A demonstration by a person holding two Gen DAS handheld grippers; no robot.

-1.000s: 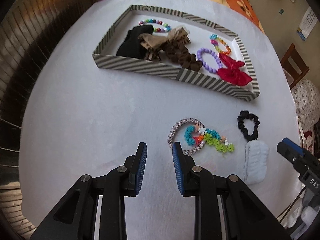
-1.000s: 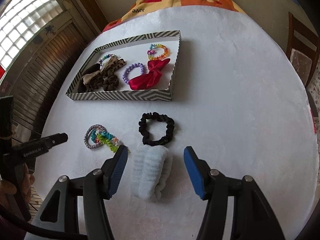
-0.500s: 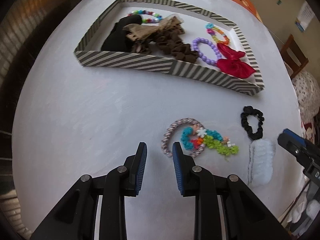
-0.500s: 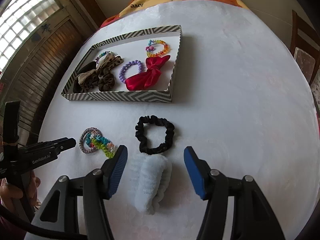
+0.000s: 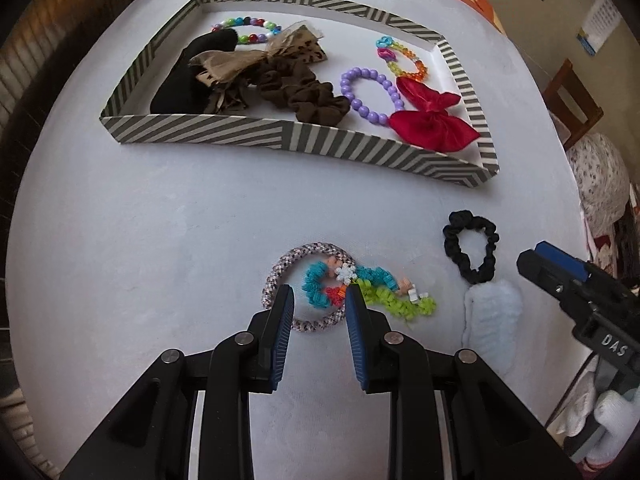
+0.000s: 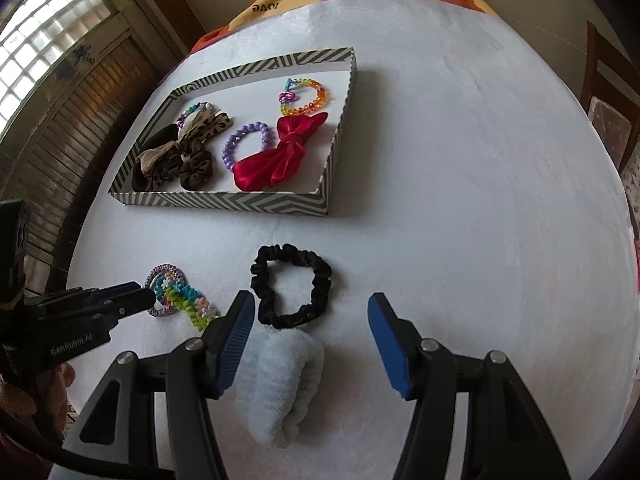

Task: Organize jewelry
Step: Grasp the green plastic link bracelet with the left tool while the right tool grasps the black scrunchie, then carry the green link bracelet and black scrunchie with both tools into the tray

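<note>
Left of the group, the braided hair tie (image 5: 280, 280) lies on the white table (image 5: 140, 240), overlapped by a curly multicoloured tie (image 5: 368, 288); the left gripper (image 5: 318, 300) hangs over both, jaws apart and holding nothing. They look light and springy, best pinched on the braided rim. Rightward, the black scrunchie (image 6: 292, 284) touches a fluffy pale-blue band (image 6: 276, 384), soft and probably squashy, under the wide-open right gripper (image 6: 312, 316). The striped tray (image 5: 280, 142) waits beyond.

One striped tray (image 5: 224, 136). Inside tray: 3 bead bracelets (image 5: 370, 94), 1 red bow (image 5: 434, 126), 1 tan bow (image 5: 236, 62), 1 brown scrunchie (image 5: 304, 94), 1 black band (image 5: 188, 80). Outside tray, near its front wall: 1 black scrunchie (image 6: 290, 284), 1 white fluffy band (image 6: 276, 376), 1 woven ring (image 5: 280, 276), 1 multicolour coil tie (image 5: 372, 288).
</note>
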